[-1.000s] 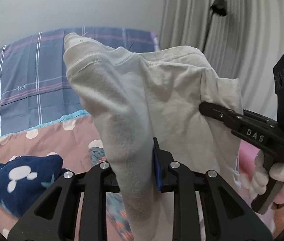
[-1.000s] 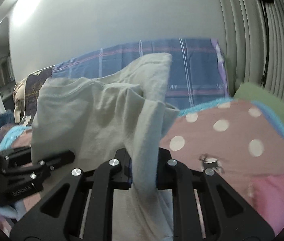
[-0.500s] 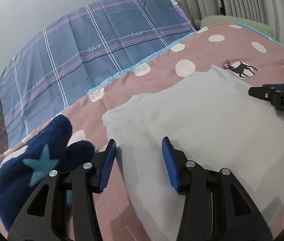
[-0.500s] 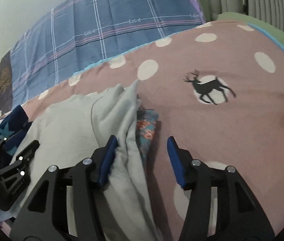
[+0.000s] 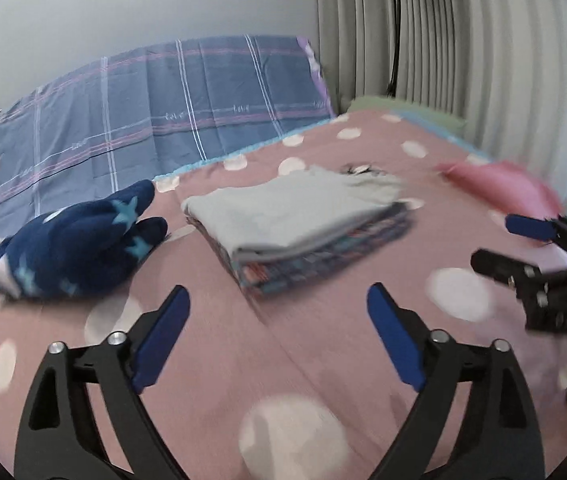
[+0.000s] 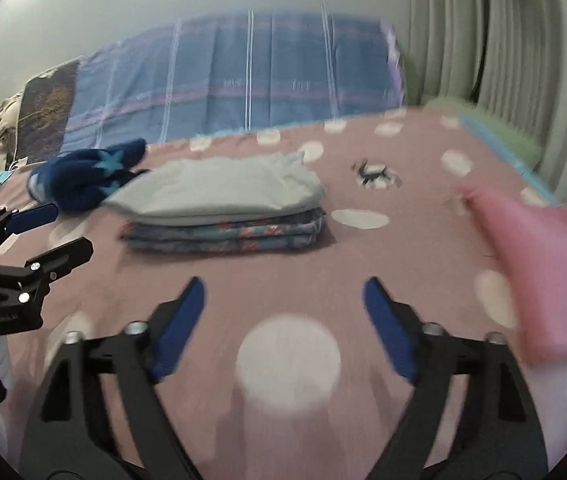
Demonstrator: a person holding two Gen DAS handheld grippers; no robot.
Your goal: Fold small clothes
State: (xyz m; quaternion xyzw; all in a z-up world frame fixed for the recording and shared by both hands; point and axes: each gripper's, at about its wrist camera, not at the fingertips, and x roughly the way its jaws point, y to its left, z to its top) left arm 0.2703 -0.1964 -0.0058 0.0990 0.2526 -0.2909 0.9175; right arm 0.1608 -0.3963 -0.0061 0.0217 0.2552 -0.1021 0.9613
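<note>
A folded pale grey-white garment (image 5: 287,216) lies on top of a folded patterned blue garment (image 5: 323,260) in a stack on the pink dotted bedspread (image 5: 243,360). The stack also shows in the right wrist view (image 6: 219,192). My left gripper (image 5: 279,328) is open and empty, pulled back in front of the stack. My right gripper (image 6: 283,312) is open and empty, also short of the stack. Each gripper shows at the edge of the other's view: the right one in the left wrist view (image 5: 523,248), the left one in the right wrist view (image 6: 43,232).
A dark blue starred fleece garment (image 5: 71,240) lies unfolded left of the stack. A pink garment (image 6: 535,264) lies on the right. A blue plaid cover (image 5: 163,108) runs along the back by the wall, curtains (image 5: 463,40) at the right.
Both grippers held the pale garment up, laid it on the stack, opened and let go. They have now drawn back from the stack with jaws wide.
</note>
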